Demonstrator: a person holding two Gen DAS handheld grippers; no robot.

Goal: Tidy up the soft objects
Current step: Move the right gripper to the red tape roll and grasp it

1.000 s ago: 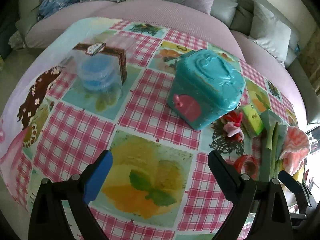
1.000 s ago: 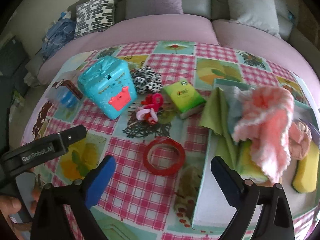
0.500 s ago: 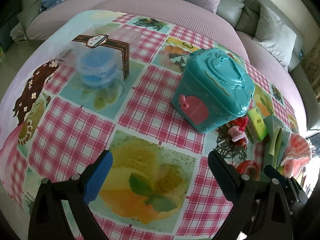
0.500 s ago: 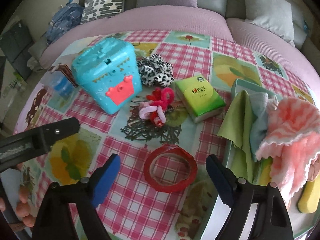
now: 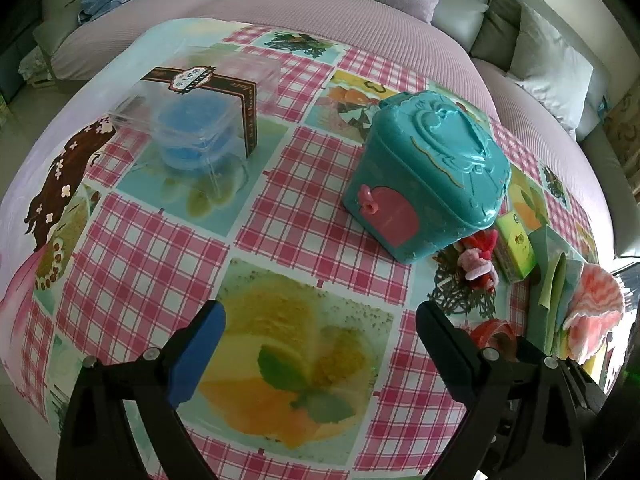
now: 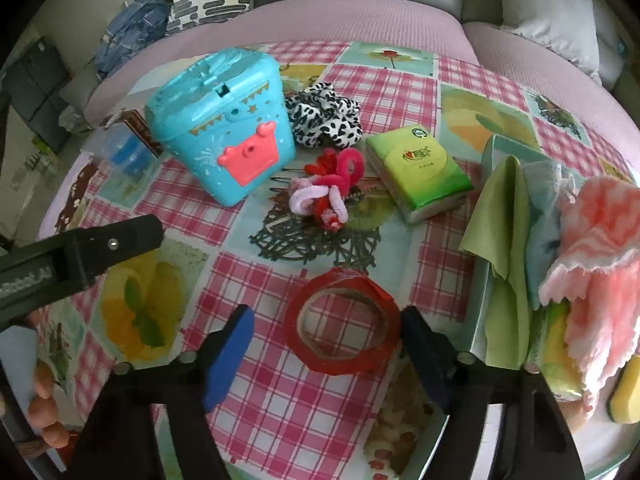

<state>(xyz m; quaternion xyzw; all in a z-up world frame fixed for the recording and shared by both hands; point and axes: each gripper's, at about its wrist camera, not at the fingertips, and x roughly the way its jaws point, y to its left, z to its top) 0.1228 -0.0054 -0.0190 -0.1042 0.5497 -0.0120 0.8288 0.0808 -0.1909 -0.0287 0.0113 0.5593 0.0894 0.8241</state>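
Note:
A pile of pink and red hair ties (image 6: 326,188) lies mid-table, with a black-and-white scrunchie (image 6: 324,118) behind it. A teal tray (image 6: 478,304) at the right holds a green cloth (image 6: 506,216), a pink fluffy towel (image 6: 596,248) and a yellow sponge (image 6: 626,394). My right gripper (image 6: 326,346) is open and empty, low over the table with a red tape roll (image 6: 342,322) between its fingers. My left gripper (image 5: 320,350) is open and empty over bare tablecloth; the hair ties (image 5: 478,262) lie to its right.
A teal toy box (image 6: 222,124) stands left of the hair ties, also in the left wrist view (image 5: 428,176). A green tissue pack (image 6: 418,172) lies beside them. A clear box with blue contents (image 5: 194,128) sits far left. A purple sofa (image 6: 360,16) curves behind the table.
My right gripper has moved forward and down, so the red tape roll now lies between its fingers. My left gripper has shifted slightly forward over the tablecloth.

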